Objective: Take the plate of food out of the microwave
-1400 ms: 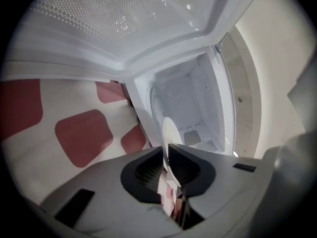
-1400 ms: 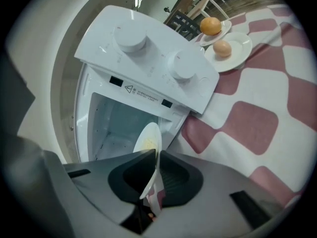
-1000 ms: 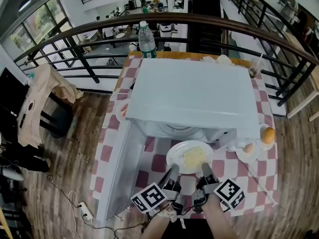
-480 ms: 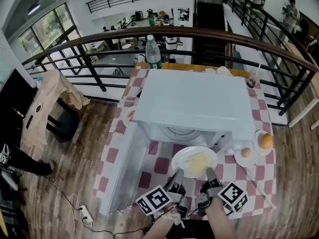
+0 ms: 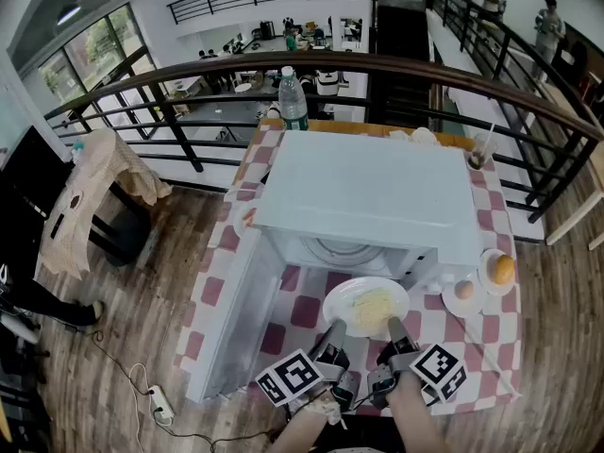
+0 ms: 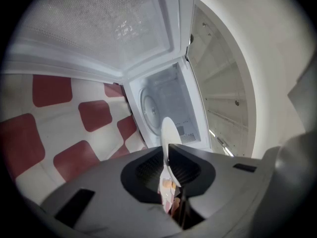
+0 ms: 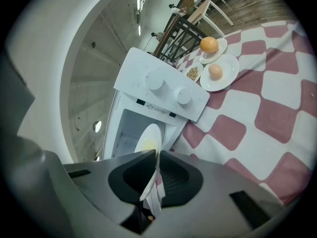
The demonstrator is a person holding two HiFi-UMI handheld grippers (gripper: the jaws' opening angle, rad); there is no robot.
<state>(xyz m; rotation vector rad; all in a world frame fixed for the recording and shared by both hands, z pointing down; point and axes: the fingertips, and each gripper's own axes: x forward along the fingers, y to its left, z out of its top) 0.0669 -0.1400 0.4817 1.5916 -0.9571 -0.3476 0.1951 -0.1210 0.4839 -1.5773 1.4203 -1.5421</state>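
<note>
The white plate [image 5: 366,307] is carrying a pale yellow heap of food [image 5: 371,304] in its middle. You are pinching its near rim from two sides. In the left gripper view, the plate [image 6: 168,132] is showing edge-on. The left gripper [image 6: 167,151] is closing its jaws to a narrow gap on the rim, with both pads pressing the thin edge. In the right gripper view, the right gripper [image 7: 156,156] is doing the same. Its jaws are nearly together and are clamping the rim of the plate [image 7: 150,140].

From both pairs of jaws the plate is reaching forward, toward the open mouth of the microwave [image 5: 373,194]. It is sitting just outside the cavity, over the red-and-white checked cloth [image 5: 297,311]. Seen from the head view, your left gripper [image 5: 331,332] is gripping the plate's near-left edge and your right gripper [image 5: 394,330] its near-right edge. The two are holding close together.

Ahead of the jaws, past the plate, the round turntable [image 6: 147,103] is lying inside the cavity. The microwave door [image 5: 229,321] is hanging open to the left of your left jaws. To the right of your right jaws, two small dishes are standing on the cloth, one holding an egg [image 5: 463,290] and one an orange [image 5: 503,269]. A water bottle [image 5: 293,100] is standing beyond the microwave.
</note>
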